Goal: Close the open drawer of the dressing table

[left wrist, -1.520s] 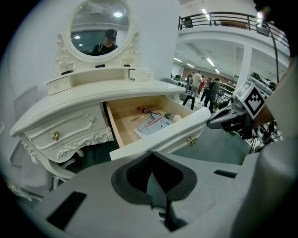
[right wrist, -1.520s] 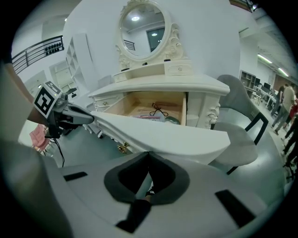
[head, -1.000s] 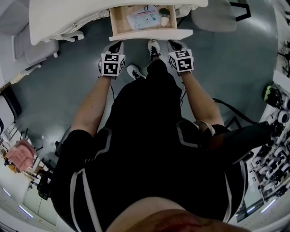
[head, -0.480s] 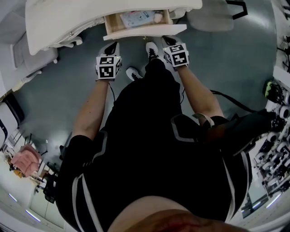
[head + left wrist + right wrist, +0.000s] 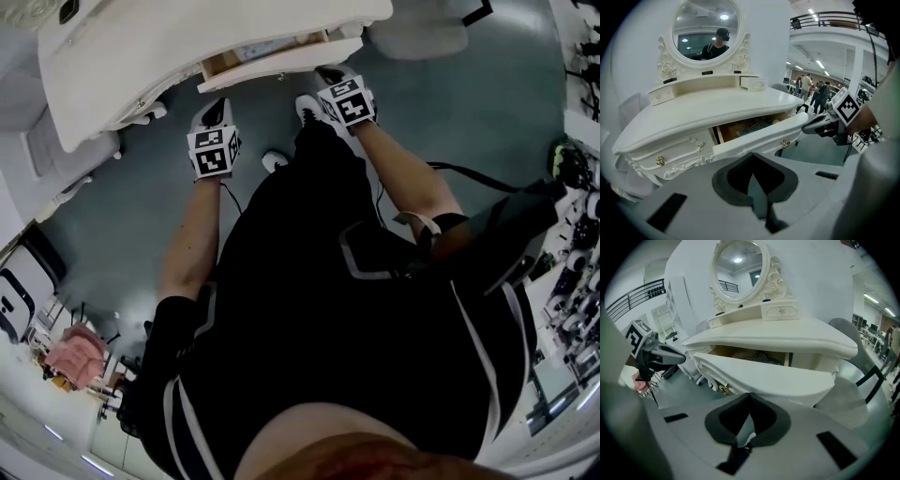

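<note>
Drawer (image 5: 281, 58): part-open under the counter (image 5: 169, 47) top; only a narrow gap shows its inside.
Left gripper (image 5: 751, 154): jaws pressed together, holding nothing, tips just below the drawer front near its left end.
Right gripper (image 5: 749, 394): jaws together, empty, tips just below the front's right part.

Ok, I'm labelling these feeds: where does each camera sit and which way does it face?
Head view: on the person's head, looking steeply down at the drawer; shows torso, forearms, shoes, left tongs and right tongs.
Left gripper view: on the left tongs, facing along shut jaws at the drawer's front; right tongs at right.
Right gripper view: on the right tongs, jaws shut, facing the drawer front from the other side; left tongs at left.
Shared: all show the part-open drawer.
</note>
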{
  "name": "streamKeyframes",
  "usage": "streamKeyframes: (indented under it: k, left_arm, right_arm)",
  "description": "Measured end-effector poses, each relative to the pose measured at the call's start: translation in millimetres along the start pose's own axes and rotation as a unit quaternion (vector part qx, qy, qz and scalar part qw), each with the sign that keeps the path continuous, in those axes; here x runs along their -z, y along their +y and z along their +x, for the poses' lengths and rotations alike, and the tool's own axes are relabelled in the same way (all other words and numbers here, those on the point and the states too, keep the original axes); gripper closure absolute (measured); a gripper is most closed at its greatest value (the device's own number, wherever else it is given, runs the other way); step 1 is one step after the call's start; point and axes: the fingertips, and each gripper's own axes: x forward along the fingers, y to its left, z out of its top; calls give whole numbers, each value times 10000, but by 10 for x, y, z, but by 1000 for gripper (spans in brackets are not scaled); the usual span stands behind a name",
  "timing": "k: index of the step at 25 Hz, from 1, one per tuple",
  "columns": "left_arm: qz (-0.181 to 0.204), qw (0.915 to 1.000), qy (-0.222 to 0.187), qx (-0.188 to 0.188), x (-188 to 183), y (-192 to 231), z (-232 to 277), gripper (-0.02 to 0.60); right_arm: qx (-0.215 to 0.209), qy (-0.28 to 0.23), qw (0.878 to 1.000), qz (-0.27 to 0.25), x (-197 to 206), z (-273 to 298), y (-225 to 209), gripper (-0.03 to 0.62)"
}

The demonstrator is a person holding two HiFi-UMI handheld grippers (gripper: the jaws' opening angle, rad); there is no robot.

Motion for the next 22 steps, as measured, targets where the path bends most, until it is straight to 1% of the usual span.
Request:
streamKeyframes:
  k: [5,13,19,22]
  left_arm:
    - [0,10000,82,50,-43,52,62,577]
    - [25,10000,35,61,-220,111,150,577]
    - [91,9997,148,174,-267,148,202,577]
    - [89,9998,102,159,-324,181,194,577]
  right_arm:
    - [-23,-22,10000,-49,-141,120,-66,589]
    - [-81,-170,9998,-38,-307,234,-143,589]
    - [-46,-392,9992,22,-433,307,-203,589]
    - [10,-500,9987,55,-497,340,-242,589]
